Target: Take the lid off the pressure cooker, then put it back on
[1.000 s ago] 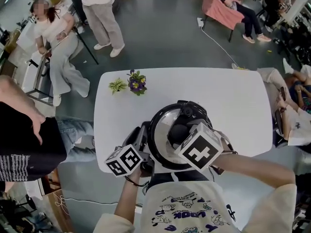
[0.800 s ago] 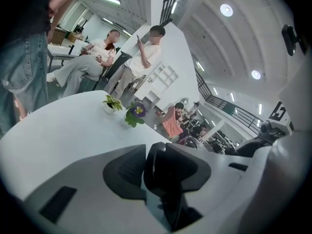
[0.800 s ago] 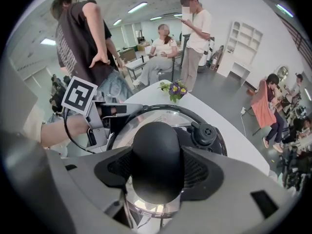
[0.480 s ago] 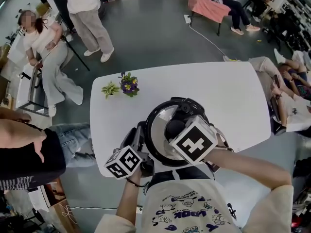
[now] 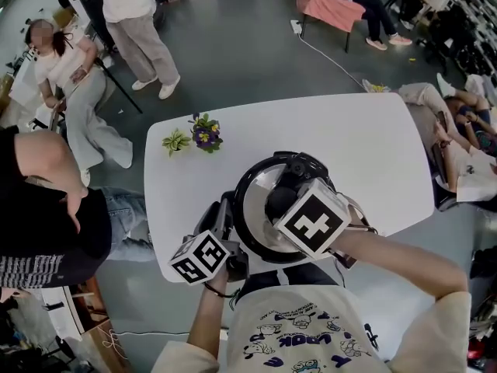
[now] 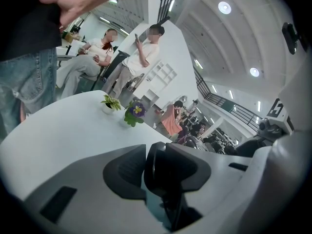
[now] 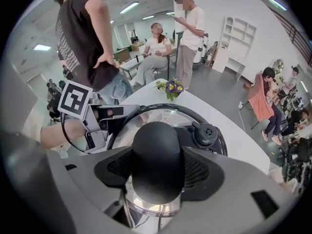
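Right gripper (image 7: pixel 158 172) aims steeply down, jaws clamped on the lid knob (image 7: pixel 157 145); left gripper (image 6: pixel 158 173) tilts slightly down, jaws squeezing the side handle (image 6: pixel 169 164). Both forearms reach in.

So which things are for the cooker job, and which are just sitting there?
For the job: pressure cooker, lid, lid knob, side handle, left gripper, right gripper.
Just sitting there: green plant, purple flowers, white table.

Slight shift of black-shirted bystander's arm (image 5: pixel 39 162).
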Motion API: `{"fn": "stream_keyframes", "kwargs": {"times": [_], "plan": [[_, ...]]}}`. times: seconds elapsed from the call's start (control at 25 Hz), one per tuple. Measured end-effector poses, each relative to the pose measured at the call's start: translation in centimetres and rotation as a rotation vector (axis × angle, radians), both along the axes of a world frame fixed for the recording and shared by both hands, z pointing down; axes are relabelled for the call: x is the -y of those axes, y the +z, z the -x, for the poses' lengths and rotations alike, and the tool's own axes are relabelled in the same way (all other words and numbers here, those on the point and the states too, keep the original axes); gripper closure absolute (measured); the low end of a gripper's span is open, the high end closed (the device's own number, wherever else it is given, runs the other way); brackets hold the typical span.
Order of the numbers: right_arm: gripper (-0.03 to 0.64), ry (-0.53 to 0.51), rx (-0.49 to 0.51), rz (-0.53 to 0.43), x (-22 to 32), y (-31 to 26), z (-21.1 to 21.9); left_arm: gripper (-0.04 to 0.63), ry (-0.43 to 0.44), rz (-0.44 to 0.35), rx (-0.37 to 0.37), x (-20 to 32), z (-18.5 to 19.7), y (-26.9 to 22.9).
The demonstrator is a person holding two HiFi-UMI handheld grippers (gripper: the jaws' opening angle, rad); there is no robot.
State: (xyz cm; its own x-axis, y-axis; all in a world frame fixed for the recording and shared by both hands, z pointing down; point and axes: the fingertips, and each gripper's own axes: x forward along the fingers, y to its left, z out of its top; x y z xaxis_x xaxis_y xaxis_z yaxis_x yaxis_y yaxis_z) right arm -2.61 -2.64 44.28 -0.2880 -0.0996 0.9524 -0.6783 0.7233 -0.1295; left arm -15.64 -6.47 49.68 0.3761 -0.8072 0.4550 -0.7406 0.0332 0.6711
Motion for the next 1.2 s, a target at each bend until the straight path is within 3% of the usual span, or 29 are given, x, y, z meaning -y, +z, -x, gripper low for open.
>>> {"fn": "stream_keyframes", "kwargs": {"times": [0.44, 1.2], "plan": [[0.314, -0.045, -0.031, 0.036, -0.3, 0.1, 0.1, 0.459, 0.004, 0.0, 0.015, 0.0, 0.0, -0.1], [0.322, -0.064, -0.026, -0.039, 0.9, 0.0, 0.3, 0.466, 0.038, -0.038, 0.106, -0.3, 0.3, -0.2]]}}
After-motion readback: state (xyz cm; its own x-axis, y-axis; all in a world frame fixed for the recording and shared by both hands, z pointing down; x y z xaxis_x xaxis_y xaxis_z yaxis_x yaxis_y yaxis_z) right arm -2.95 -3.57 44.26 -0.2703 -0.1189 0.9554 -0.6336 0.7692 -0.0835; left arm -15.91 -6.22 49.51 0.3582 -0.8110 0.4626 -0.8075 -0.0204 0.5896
